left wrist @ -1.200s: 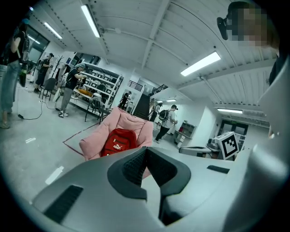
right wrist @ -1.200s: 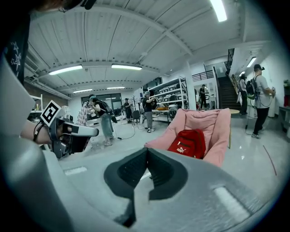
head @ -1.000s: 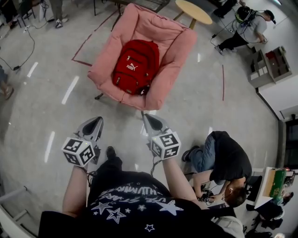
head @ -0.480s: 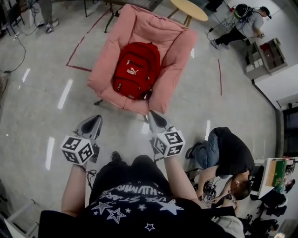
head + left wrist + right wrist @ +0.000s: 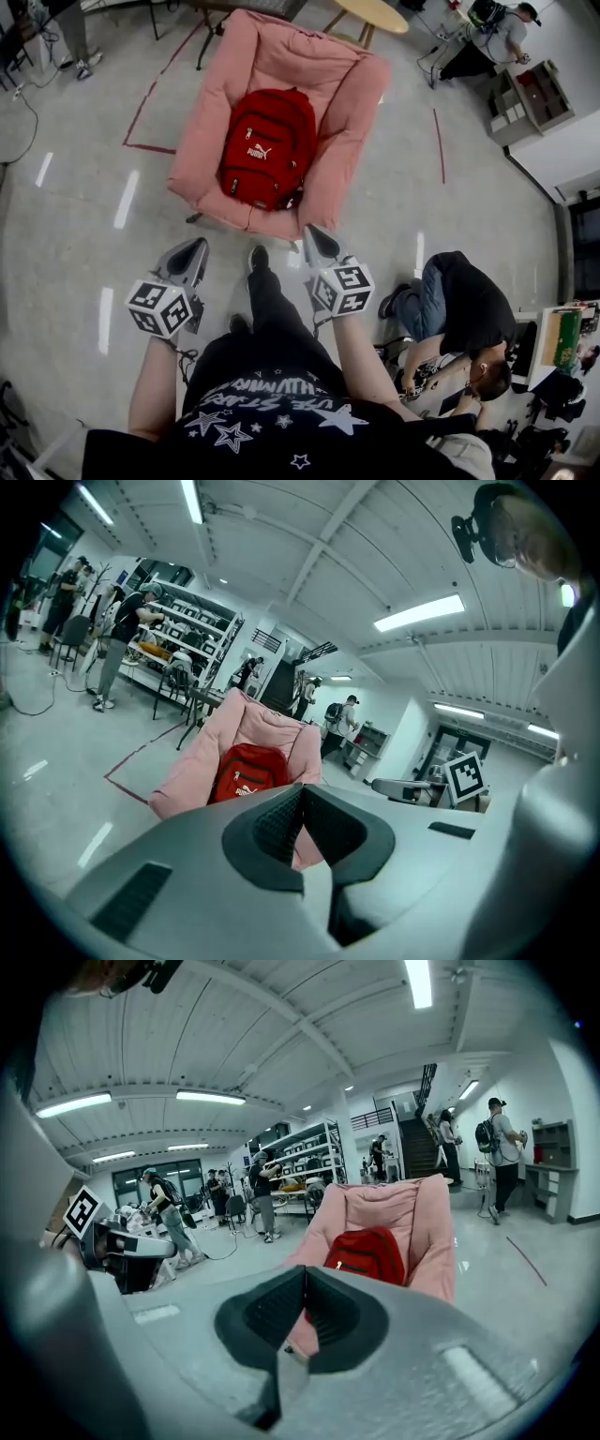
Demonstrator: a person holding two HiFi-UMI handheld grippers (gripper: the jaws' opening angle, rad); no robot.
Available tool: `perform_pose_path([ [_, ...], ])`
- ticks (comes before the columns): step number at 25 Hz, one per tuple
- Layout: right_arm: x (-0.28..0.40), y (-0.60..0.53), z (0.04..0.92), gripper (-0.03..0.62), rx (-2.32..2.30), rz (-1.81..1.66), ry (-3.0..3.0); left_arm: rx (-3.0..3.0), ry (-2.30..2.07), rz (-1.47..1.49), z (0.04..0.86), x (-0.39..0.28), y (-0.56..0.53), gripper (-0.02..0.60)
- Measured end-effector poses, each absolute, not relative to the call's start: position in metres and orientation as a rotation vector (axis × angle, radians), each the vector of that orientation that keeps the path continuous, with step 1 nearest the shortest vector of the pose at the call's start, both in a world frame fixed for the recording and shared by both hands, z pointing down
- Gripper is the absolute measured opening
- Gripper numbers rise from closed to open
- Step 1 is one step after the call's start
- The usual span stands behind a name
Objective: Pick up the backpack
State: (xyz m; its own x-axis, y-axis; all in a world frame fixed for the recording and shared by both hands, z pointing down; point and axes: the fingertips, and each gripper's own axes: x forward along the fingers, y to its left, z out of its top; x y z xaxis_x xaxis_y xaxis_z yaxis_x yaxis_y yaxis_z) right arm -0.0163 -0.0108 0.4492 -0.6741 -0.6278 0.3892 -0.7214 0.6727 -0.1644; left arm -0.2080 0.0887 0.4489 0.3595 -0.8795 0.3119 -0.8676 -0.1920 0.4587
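- Head view: the backpack [image 5: 267, 148] lies in the seat of the pink chair [image 5: 347, 122], propped on the back cushion with its front facing up, so its top end sits farthest from you.
- You carry the left gripper [image 5: 192, 247] and right gripper [image 5: 314, 235] side by side ahead of your body, both aimed at the chair. That looks like an approach, with no reach begun.
- The right one is near the chair's front edge, and the left is farther off it.
- The floor [image 5: 75, 234] is smooth, glossy grey with streaks of lamp glare and red tape [image 5: 141, 103] lines. A round table [image 5: 375, 11] stands beyond the chair, and a person [image 5: 459, 309] crouches at your right.
- Left gripper view: the jaws are pressed together with nothing between them. The backpack [image 5: 246, 772] shows above them, well apart. Shelves [image 5: 187, 630] and standing people fill the back of a workshop hall.
- Right gripper view: these jaws are also pressed together and empty. The backpack [image 5: 367, 1252] sits ahead in the chair, so you'd likely need to open them before any grab.
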Motion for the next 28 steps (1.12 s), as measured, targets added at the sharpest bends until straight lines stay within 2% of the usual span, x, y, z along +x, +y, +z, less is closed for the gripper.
perform_pose_path([
  [11,-0.05,-0.115,0.48,0.004,1.024,0.529,-2.576,2.008,-1.522,0.044,0.468,-0.227,0.004,0.008],
  [13,-0.054,-0.137,0.487,0.079,1.003,0.559,-2.568,2.007,-1.52,0.062,0.47,-0.228,-0.018,0.008],
  [17,-0.058,-0.18,0.495,0.086,0.979,0.581,-2.551,1.997,-1.521,0.071,0.472,-0.227,-0.064,0.008],
  [21,-0.056,-0.222,0.5,0.142,0.975,0.589,-2.528,1.996,-1.512,0.084,0.475,-0.222,-0.107,0.008],
  [23,-0.054,-0.24,0.504,0.203,0.985,0.612,-2.519,1.996,-1.507,0.093,0.475,-0.219,-0.127,0.008],
  [26,-0.048,-0.265,0.511,0.333,1.029,0.652,-2.509,1.992,-1.502,0.116,0.478,-0.217,-0.152,0.008],
  [28,-0.045,-0.279,0.519,0.369,1.039,0.66,-2.494,1.981,-1.505,0.13,0.481,-0.217,-0.168,0.008],
])
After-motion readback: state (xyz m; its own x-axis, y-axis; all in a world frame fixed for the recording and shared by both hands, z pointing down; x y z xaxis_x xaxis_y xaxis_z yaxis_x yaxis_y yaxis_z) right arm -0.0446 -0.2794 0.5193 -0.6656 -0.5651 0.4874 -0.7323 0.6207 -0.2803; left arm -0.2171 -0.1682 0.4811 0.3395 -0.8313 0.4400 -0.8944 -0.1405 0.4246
